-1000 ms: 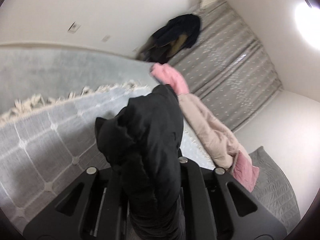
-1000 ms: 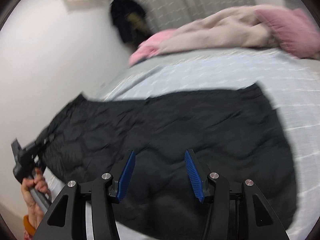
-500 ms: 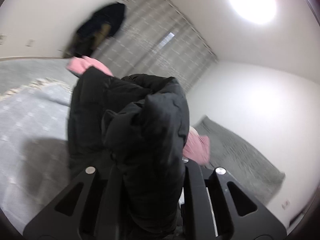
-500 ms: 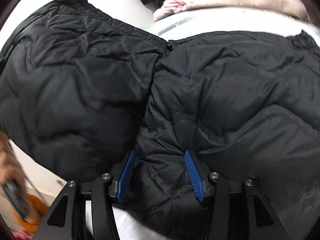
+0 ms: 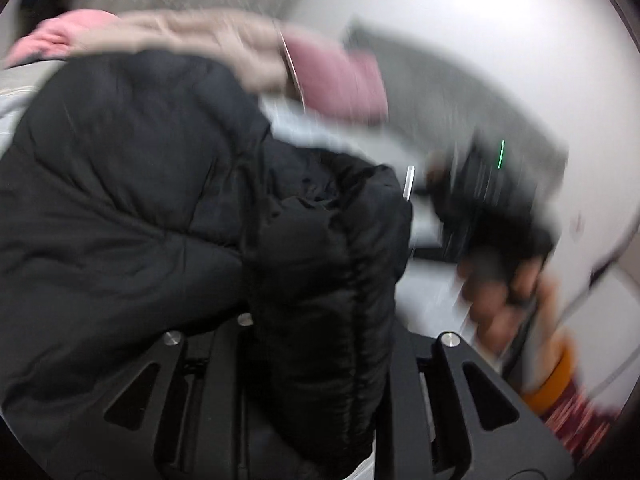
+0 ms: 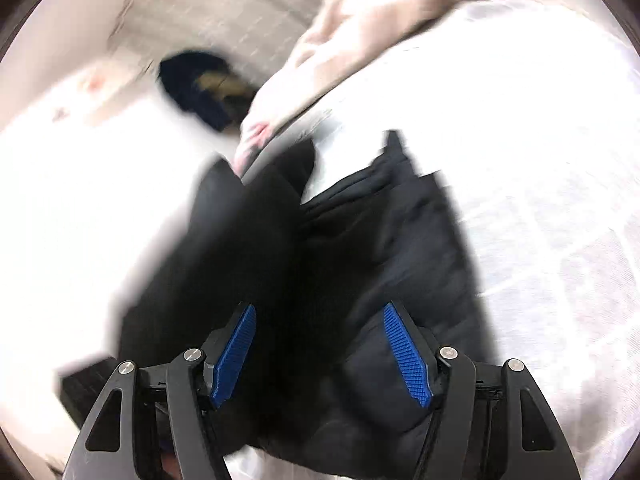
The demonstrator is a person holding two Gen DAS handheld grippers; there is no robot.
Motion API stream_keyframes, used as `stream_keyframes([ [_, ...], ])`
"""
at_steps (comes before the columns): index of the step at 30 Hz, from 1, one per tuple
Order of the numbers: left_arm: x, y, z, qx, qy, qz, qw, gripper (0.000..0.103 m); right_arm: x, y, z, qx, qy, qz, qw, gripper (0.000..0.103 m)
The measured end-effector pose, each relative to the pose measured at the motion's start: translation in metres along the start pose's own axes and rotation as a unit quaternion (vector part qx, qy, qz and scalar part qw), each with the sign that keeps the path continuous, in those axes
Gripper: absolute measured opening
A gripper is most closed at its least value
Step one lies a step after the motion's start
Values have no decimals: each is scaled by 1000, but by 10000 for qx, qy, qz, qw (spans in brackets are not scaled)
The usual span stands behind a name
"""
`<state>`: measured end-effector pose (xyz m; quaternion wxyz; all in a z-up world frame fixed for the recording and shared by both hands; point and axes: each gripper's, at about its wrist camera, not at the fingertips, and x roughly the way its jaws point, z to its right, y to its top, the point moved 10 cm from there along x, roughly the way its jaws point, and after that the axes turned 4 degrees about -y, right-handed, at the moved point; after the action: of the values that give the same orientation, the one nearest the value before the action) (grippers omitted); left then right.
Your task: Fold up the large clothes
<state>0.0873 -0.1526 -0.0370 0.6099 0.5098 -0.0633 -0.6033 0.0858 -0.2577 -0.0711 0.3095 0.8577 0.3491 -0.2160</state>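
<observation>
Left tool (image 5: 316, 344) still pinching black jacket (image 5: 140, 200), swung rightward; right tool (image 6: 320, 344) stays spread, jacket bunched narrower.

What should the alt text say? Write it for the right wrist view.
The open right gripper hangs over a black puffer jacket on a pale bedspread, blue pads apart. A beige and pink coat lies beyond; the view is motion-blurred.

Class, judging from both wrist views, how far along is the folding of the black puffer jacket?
Done: little that shows; the black puffer jacket lies bunched on the pale bedspread, with no neat fold visible. In hand: the left gripper is shut on a thick wad of it, while the right gripper is open over it. Left: flattening and folding it; the pink-beige coat behind lies unfolded.
</observation>
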Motion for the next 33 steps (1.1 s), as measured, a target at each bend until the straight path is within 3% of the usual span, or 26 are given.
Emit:
stream_keyframes([
  [2, 11, -19, 8, 421, 27, -408, 9983, 25, 2, 8, 8, 307, 0, 50, 9995, 68],
  [5, 7, -33, 25, 857, -43, -673, 9940, 33, 2, 14, 7, 530, 266, 71, 9982, 68],
  [7, -4, -37, 29, 1034, -124, -759, 9917, 53, -3, 18, -3, 479, 382, 136, 9980, 68],
  [8, -11, -41, 36, 1154, -211, -796, 9899, 59, -2, 20, -7, 429, 394, 175, 9982, 68],
  [9, -17, -42, 40, 1235, -258, -809, 9887, 66, -4, 22, -15, 321, 405, 250, 9983, 68],
  [13, -54, -48, 61, 1539, -598, -824, 9828, 68, -11, 24, -45, -46, 556, 435, 9975, 68],
  [16, -89, -43, 67, 1544, -931, -626, 9816, 73, -10, 10, -57, -223, 896, 188, 9956, 68],
  [18, -114, -37, 60, 1469, -922, -368, 9842, 79, 2, 5, -66, -217, 1148, -99, 9931, 68],
  [20, -135, -27, 38, 1273, -649, -50, 9897, 80, 19, -1, -61, -153, 909, -249, 9954, 68],
  [22, -148, -18, 8, 902, -339, 140, 9952, 80, 44, -1, -45, -274, 20, -185, 9995, 68],
  [24, -153, -13, -15, 480, -13, 318, 9983, 80, 61, -3, -45, -492, -274, -211, 9982, 67],
  [25, -157, -11, -27, 284, 170, 408, 9986, 80, 65, -6, -49, -560, -205, -243, 9979, 52],
  [27, -162, -9, -53, -96, 603, 557, 9966, 80, 72, -8, -74, -757, 327, -336, 9960, 10],
  [29, -168, -9, -69, -430, 855, 719, 9928, 80, 60, -3, -90, -1012, 448, 18, 9939, 9],
  [31, -158, -14, -71, -646, 838, 812, 9911, 80, 31, 1, -113, -1439, 552, 531, 9866, 8],
  [33, -147, -21, -71, -735, 833, 756, 9909, 80, 4, 2, -118, -1759, 381, 915, 9794, 8],
])
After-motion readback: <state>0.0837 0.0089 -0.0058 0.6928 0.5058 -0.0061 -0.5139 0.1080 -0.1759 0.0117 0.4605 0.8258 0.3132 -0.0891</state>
